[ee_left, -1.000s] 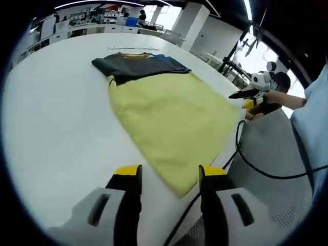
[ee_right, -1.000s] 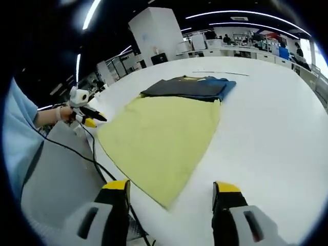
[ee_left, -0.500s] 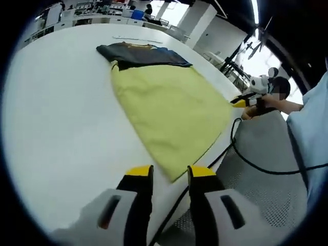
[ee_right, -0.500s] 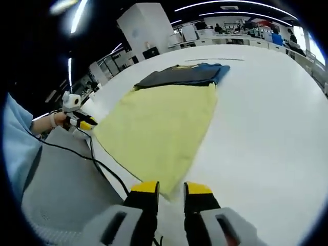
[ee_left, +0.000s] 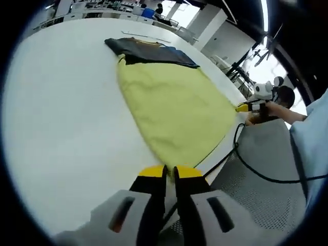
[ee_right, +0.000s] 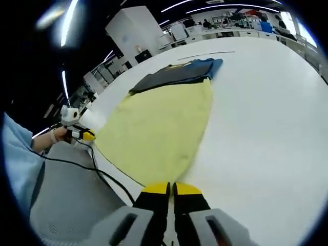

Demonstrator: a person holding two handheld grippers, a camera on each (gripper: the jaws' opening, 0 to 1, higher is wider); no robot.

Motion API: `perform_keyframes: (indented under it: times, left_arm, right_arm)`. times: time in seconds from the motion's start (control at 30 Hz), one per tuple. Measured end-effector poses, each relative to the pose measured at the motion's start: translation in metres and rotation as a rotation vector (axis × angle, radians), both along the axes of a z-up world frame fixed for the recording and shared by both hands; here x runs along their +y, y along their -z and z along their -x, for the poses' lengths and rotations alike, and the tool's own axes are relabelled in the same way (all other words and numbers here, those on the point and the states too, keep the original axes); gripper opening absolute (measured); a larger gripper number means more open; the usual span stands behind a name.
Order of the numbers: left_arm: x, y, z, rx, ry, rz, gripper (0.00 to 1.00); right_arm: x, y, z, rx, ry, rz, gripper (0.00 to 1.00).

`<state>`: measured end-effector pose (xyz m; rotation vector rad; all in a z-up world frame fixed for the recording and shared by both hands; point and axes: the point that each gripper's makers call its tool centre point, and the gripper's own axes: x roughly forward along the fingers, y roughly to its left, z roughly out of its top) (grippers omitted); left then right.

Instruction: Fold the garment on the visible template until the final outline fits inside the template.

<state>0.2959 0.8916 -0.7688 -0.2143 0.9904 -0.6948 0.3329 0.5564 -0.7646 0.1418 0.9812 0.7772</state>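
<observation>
Left gripper view, near: the left hand-held gripper (ee_left: 169, 173) rises at 6 o'clock, jaws clenched on the nearest corner of the yellow garment (ee_left: 174, 110).
Right gripper view, near: the right hand-held gripper (ee_right: 171, 189) at 6 o'clock is likewise pinched shut on the other near corner of the yellow garment (ee_right: 159, 133).
Cable: a black cable (ee_left: 256, 169) trails off the table edge beside the hem.
Middle: the yellow garment lies flat on the white table (ee_left: 61, 102), spreading toward 12 o'clock.
Far: a dark folded garment (ee_left: 148, 51) touches its far end, at 11 o'clock in the left gripper view.
Template: no outline can be told apart from the table.
Risk: each pinch looks shallow, right at the hem; a quick lift could slip a corner free, or drag the dark garment along and skew the fold.
</observation>
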Motion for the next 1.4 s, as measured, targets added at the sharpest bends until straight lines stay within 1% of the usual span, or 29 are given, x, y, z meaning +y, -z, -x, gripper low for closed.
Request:
perform_keyframes:
  times: [0.07,0.17,0.27,0.37,0.47,0.7,0.77,0.83,0.9,0.97,1.03,1.1,1.13,1.17,1.2,1.23,1.27,1.3,1.33,1.37,1.4]
  left_arm:
    - [-0.001,-0.001,0.001,0.003,-0.005,0.011,0.01]
    - [0.000,-0.003,0.002,-0.010,0.003,0.003,0.00]
    - [-0.002,-0.008,0.005,-0.023,0.029,0.007,0.00]
    - [-0.002,-0.012,0.008,-0.014,0.028,0.019,0.00]
    - [-0.003,-0.017,0.012,-0.007,0.032,0.033,0.00]
    - [-0.002,-0.017,0.026,0.028,0.037,0.050,0.00]
    - [-0.002,-0.018,0.026,0.030,0.031,0.058,0.00]
    - [-0.001,-0.023,0.021,0.032,0.007,0.078,0.00]
    - [-0.001,-0.031,0.014,0.022,-0.010,0.100,0.00]
    - [-0.001,-0.043,0.003,0.005,-0.030,0.129,0.00]
    - [0.000,-0.057,-0.012,-0.016,-0.055,0.165,0.00]
    - [0.000,-0.075,-0.029,-0.052,-0.069,0.197,0.00]
    - [0.000,-0.082,-0.037,-0.069,-0.068,0.206,0.00]
    - [0.001,-0.091,-0.048,-0.086,-0.074,0.215,0.00]
    - [0.001,-0.099,-0.061,-0.099,-0.077,0.226,0.00]
    - [0.002,-0.105,-0.069,-0.108,-0.077,0.231,0.00]
    - [0.003,-0.111,-0.082,-0.127,-0.077,0.235,0.00]
    - [0.003,-0.115,-0.091,-0.137,-0.077,0.237,0.00]
    - [0.004,-0.119,-0.099,-0.143,-0.078,0.238,0.00]
    - [0.004,-0.124,-0.111,-0.158,-0.082,0.244,0.00]
    - [0.005,-0.125,-0.115,-0.162,-0.084,0.246,0.00]
  right_arm:
    - [-0.002,-0.003,0.000,0.003,0.012,-0.006,0.00]
    - [-0.002,-0.010,0.001,0.010,0.029,-0.036,0.00]
    - [-0.004,-0.016,0.002,0.014,0.050,-0.059,0.00]
    - [-0.006,-0.024,0.006,0.032,0.075,-0.093,0.00]
    - [-0.006,-0.028,0.011,0.041,0.084,-0.107,0.00]
    - [-0.009,-0.024,0.030,0.089,0.091,-0.114,0.00]
    - [-0.009,-0.023,0.031,0.101,0.101,-0.118,0.00]
    - [-0.008,-0.025,0.029,0.114,0.115,-0.129,0.00]
    - [-0.009,-0.028,0.026,0.133,0.127,-0.139,0.00]
    - [-0.008,-0.034,0.021,0.138,0.129,-0.156,0.00]
    - [-0.007,-0.045,0.010,0.137,0.149,-0.191,0.00]
    - [-0.006,-0.057,-0.005,0.139,0.178,-0.226,0.00]
    - [-0.005,-0.064,-0.013,0.129,0.190,-0.252,0.00]
    - [-0.003,-0.073,-0.025,0.124,0.207,-0.286,0.00]
    - [-0.003,-0.079,-0.033,0.121,0.219,-0.306,0.00]
    - [-0.002,-0.087,-0.046,0.113,0.232,-0.329,0.00]
    - [-0.002,-0.092,-0.054,0.108,0.241,-0.345,0.00]
    - [-0.001,-0.100,-0.069,0.099,0.252,-0.377,0.00]
    - [0.000,-0.105,-0.077,0.095,0.258,-0.393,0.00]
    - [0.000,-0.112,-0.091,0.087,0.270,-0.415,0.00]
    - [0.001,-0.117,-0.099,0.077,0.274,-0.430,0.00]
